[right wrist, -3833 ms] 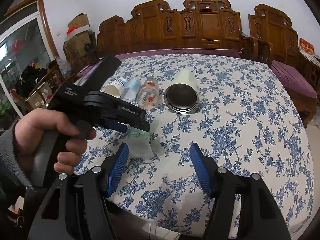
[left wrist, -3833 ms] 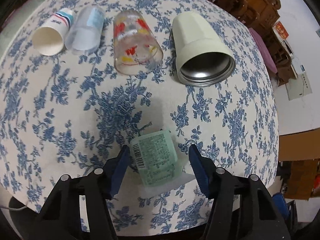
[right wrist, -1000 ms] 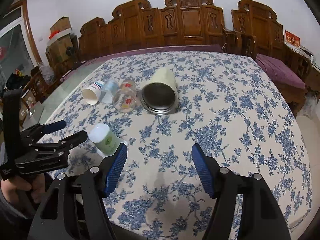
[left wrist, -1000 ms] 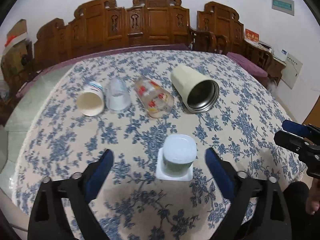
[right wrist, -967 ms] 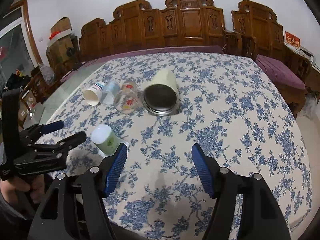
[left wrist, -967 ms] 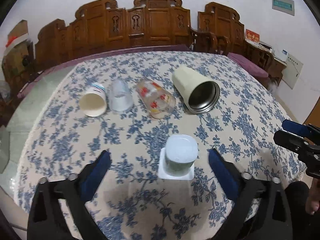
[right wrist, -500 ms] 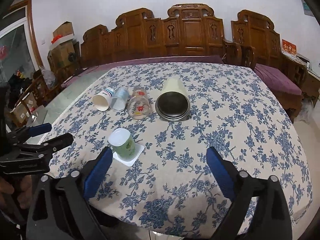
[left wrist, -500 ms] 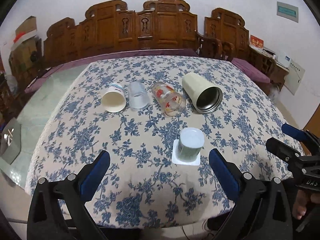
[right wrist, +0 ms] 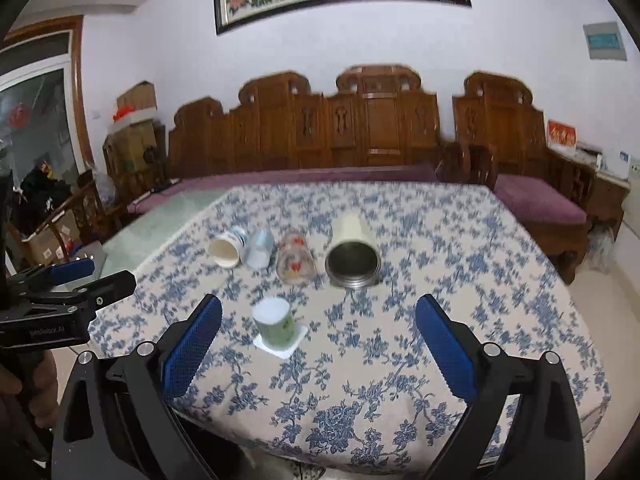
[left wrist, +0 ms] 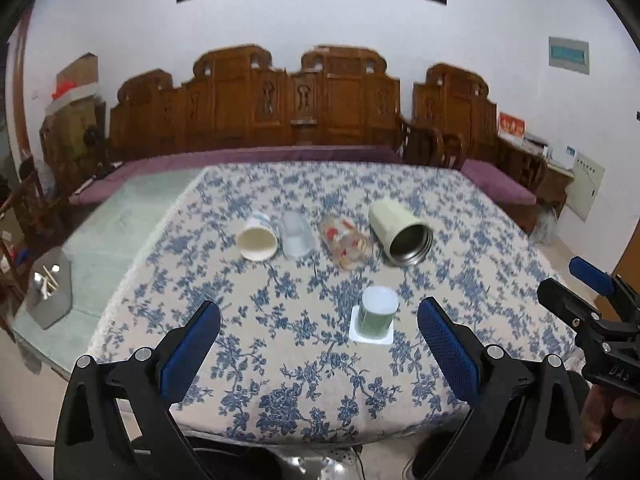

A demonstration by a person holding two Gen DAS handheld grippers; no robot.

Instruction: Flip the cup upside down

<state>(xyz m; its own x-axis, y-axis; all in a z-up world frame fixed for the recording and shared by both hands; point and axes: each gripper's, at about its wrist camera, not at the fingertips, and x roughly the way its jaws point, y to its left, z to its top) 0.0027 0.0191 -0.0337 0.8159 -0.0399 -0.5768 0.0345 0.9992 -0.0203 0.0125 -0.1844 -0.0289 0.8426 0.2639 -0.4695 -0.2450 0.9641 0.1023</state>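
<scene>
A green cup (left wrist: 378,309) stands upside down on a white square coaster (left wrist: 370,332) near the table's front; it also shows in the right wrist view (right wrist: 275,323). My left gripper (left wrist: 319,344) is open and empty, held back from the table's front edge, well short of the cup. My right gripper (right wrist: 318,344) is open and empty too, also back from the table. Each gripper shows at the edge of the other's view, the right one (left wrist: 588,300) and the left one (right wrist: 72,280).
Several cups lie on their sides in a row behind: a paper cup (left wrist: 258,240), a clear plastic cup (left wrist: 296,234), a printed glass (left wrist: 347,242) and a cream steel tumbler (left wrist: 400,232). The floral table (left wrist: 280,360) ends just ahead. Wooden benches (left wrist: 296,108) stand behind.
Both grippers have pulled back and risen away from the table; the cups look smaller and the wall picture has come into view. The green cup stays upside down on the coaster.
</scene>
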